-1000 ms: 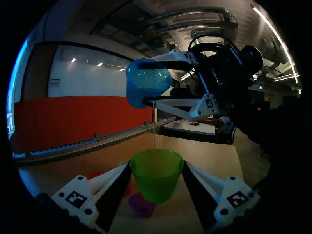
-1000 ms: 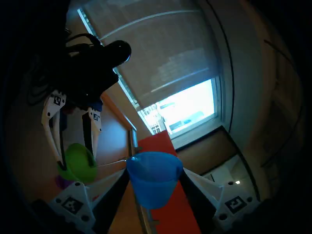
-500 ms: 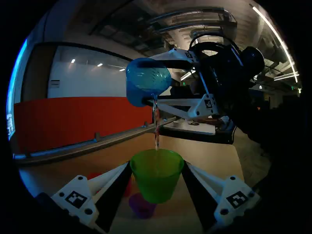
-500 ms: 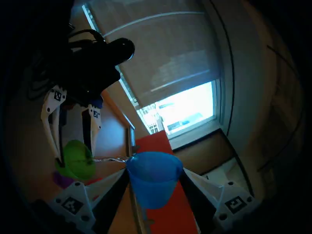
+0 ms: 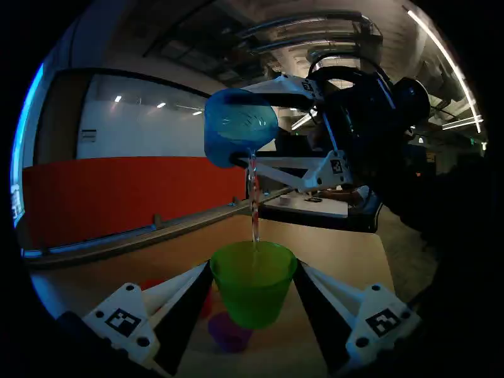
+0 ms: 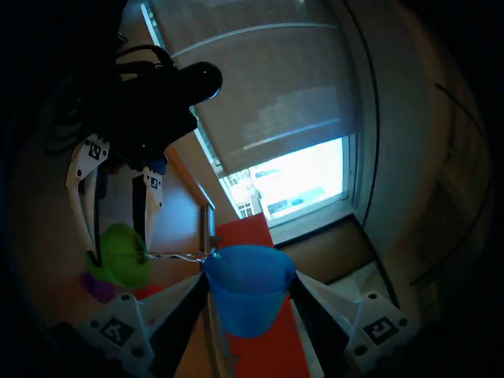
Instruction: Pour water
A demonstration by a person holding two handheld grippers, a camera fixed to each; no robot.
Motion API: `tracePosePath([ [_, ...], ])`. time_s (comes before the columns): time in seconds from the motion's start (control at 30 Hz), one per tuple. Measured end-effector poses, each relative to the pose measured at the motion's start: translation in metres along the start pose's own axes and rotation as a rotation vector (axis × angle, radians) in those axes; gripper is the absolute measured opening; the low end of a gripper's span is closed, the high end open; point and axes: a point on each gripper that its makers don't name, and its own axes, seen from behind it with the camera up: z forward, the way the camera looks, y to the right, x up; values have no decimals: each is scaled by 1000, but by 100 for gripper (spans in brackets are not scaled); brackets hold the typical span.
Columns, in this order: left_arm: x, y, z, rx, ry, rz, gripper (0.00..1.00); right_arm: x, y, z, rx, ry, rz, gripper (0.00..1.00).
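While the left gripper [image 5: 252,274] clenched the green cup [image 5: 253,296] at 6 o'clock, water [image 5: 254,208] streamed into it from the blue cup [image 5: 239,126] at 12 o'clock. The right gripper [image 6: 249,280] grasped the blue cup between its fingers [image 6: 318,299] at 6 o'clock (green cup at 9 o'clock).

A blue cup [image 5: 239,129], a green cup [image 5: 253,290], a red panel [image 5: 126,195]

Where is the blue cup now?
Left gripper view, upper centre: blue cup tilted in the right tool, above the green cup in the left tool.
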Motion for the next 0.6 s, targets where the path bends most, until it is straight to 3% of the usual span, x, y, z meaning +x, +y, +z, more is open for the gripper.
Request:
tracePosePath([
  [0.6,-1,1,1,2,-2,6,88,2,2,0,-7,3,-62,90],
])
